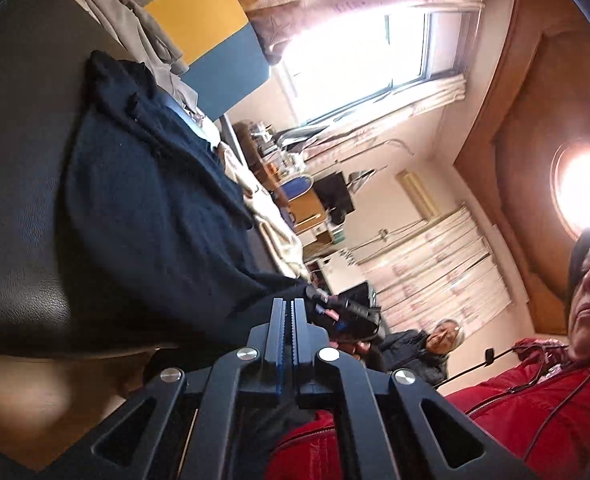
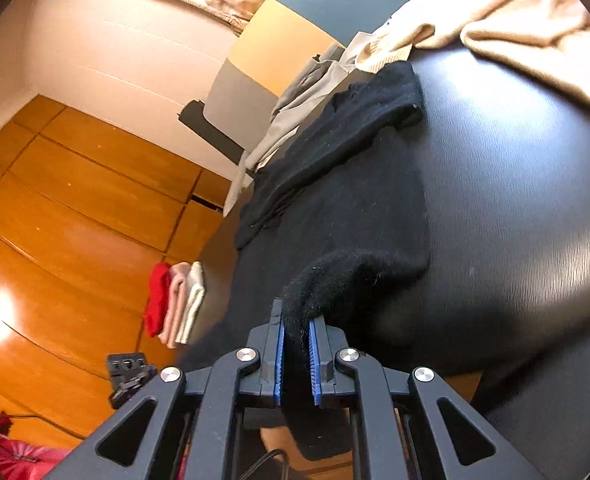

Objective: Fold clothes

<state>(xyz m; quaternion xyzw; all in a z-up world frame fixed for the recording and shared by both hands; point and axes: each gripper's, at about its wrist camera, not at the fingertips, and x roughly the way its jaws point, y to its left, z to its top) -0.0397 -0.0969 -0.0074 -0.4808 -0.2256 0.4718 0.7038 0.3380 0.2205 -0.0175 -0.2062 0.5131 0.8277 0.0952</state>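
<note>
Black knit garment [image 2: 335, 208] spread across the dark bench [image 2: 515, 208], one sleeve or edge already doubled over along the far side, near hem lifted off the surface. Mid-fold, by the look of it — a bottom-to-top or side fold just begun.

Right hand-held gripper [image 2: 296, 322] clenched on a thick bunch of that near hem, blue pads pressing the fuzzy fabric from both sides, cloth rising in a hump from the bench into the jaws. Left hand-held gripper [image 1: 289, 312] closed tight, jaws meeting with nothing visible between them; black garment [image 1: 155, 208] lying just beyond its tip in that view, but no fabric caught — a missed corner, or a hand merely kept clear. Cannot tell which.

Next move, judged from this: a second hold on the opposite hem corner with the left, so both corners travel together; otherwise the lifted edge likely drags skewed. Then a carry over the body toward the far edge, laid down flat, smoothed.

Further out — beige sweater [image 2: 527, 20] heaped at the far bench corner, pale grey clothes [image 2: 307, 96] draped off the edge, a small folded stack [image 2: 175, 304] in red, pink and white on the wooden floor [image 2: 75, 208].
</note>
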